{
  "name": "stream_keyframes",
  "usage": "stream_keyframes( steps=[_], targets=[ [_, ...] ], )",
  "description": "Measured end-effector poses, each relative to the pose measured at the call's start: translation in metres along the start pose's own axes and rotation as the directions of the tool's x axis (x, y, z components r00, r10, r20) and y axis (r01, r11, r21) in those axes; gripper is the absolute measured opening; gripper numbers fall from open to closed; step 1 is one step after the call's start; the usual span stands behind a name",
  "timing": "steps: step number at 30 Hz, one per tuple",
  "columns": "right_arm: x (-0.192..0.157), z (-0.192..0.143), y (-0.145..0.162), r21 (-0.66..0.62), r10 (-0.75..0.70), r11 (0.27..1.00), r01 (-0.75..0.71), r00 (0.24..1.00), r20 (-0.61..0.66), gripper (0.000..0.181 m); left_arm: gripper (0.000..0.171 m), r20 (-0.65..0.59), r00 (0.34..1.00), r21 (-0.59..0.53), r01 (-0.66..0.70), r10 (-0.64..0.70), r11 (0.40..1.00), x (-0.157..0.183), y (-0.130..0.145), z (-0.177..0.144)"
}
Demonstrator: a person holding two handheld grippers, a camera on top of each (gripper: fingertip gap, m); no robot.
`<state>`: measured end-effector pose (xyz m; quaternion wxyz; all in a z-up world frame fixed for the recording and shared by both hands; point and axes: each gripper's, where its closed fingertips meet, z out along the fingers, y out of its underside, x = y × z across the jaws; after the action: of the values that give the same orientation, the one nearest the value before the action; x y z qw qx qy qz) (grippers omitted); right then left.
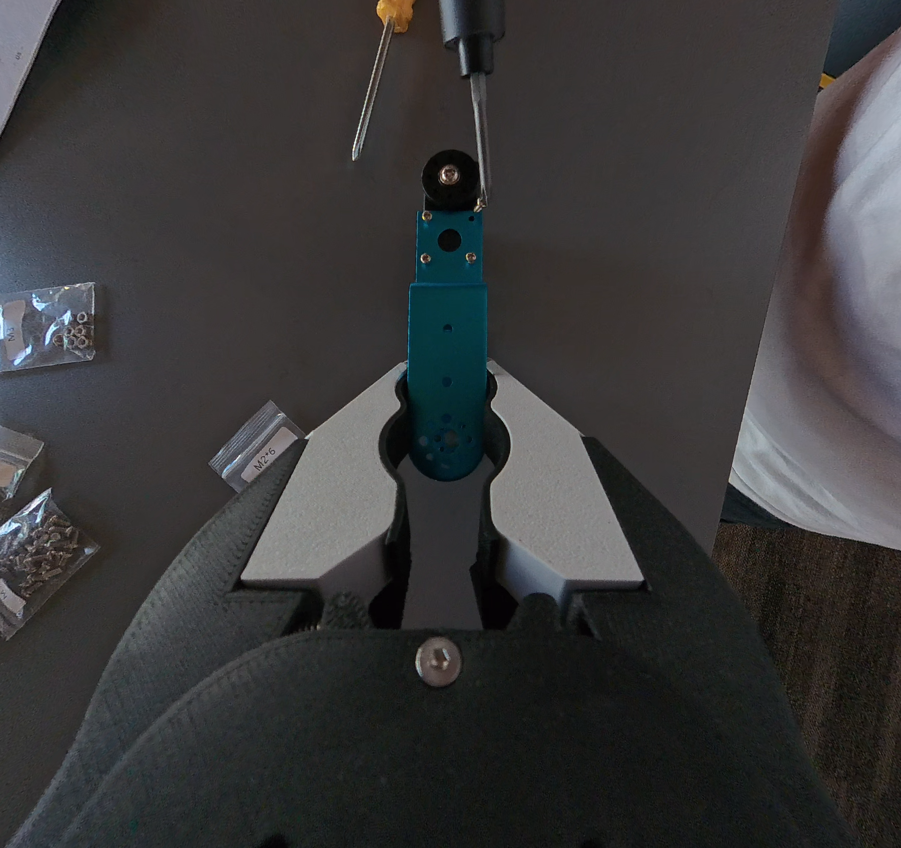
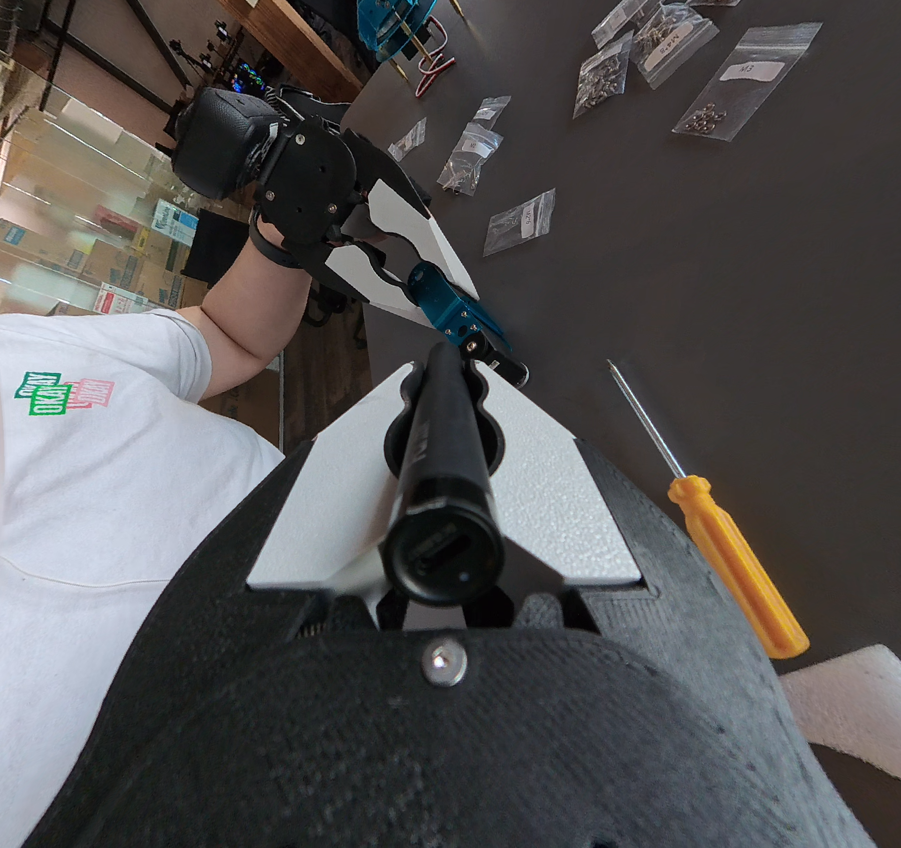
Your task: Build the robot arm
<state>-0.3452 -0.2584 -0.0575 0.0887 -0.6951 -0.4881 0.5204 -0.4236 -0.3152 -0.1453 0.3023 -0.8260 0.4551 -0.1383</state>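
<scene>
With left tongs [image 1: 447, 386] clamped on the teal servo bracket [image 1: 448, 337] and right tongs [image 2: 446, 386] gripping the black electric screwdriver [image 2: 439, 483], its bit [image 1: 480, 142] at the bracket's corner screw [image 1: 480, 204] could slip off, flicking it across the worktop [image 1: 634, 240].

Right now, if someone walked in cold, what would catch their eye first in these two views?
Centre stage, the left gripper clamps a teal metal bracket, while the black powered screwdriver held by the right gripper puts its bit at a screw at the bracket's far corner. An orange-handled screwdriver lies loose on the dark table alongside.
</scene>
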Motion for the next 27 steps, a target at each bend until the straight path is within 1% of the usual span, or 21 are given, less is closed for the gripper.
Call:
stream_keyframes(
  steps=[3, 7, 21, 27],
  targets=[
    [0.0033, 0.0004, -0.0006, -0.006, -0.006, 1.0, 0.006, 1.0, -0.011, 0.018, 0.023, 0.001, 1.0, 0.003, 0.0, 0.0, 1.0, 0.0001, -0.0005, 0.0004],
    [0.0035, 0.0019, -0.0004, -0.008, 0.009, 1.0, -0.009, 1.0, 0.009, 0.018, 0.024, 0.0, 1.0, 0.005, 0.002, -0.002, 1.0, -0.0001, -0.0008, 0.0006],
    [0.0076, 0.0015, 0.0002, -0.016, 0.032, 0.999, -0.031, 0.999, 0.017, 0.018, 0.023, 0.001, 1.0, 0.005, 0.002, -0.002, 1.0, -0.0001, -0.0008, 0.0007],
    [0.0069, 0.0021, -0.0015, -0.035, 0.012, 0.999, -0.012, 1.0, 0.006, 0.018, 0.024, 0.002, 1.0, 0.003, -0.002, 0.002, 1.0, 0.0002, -0.0007, 0.0007]
  ],
)
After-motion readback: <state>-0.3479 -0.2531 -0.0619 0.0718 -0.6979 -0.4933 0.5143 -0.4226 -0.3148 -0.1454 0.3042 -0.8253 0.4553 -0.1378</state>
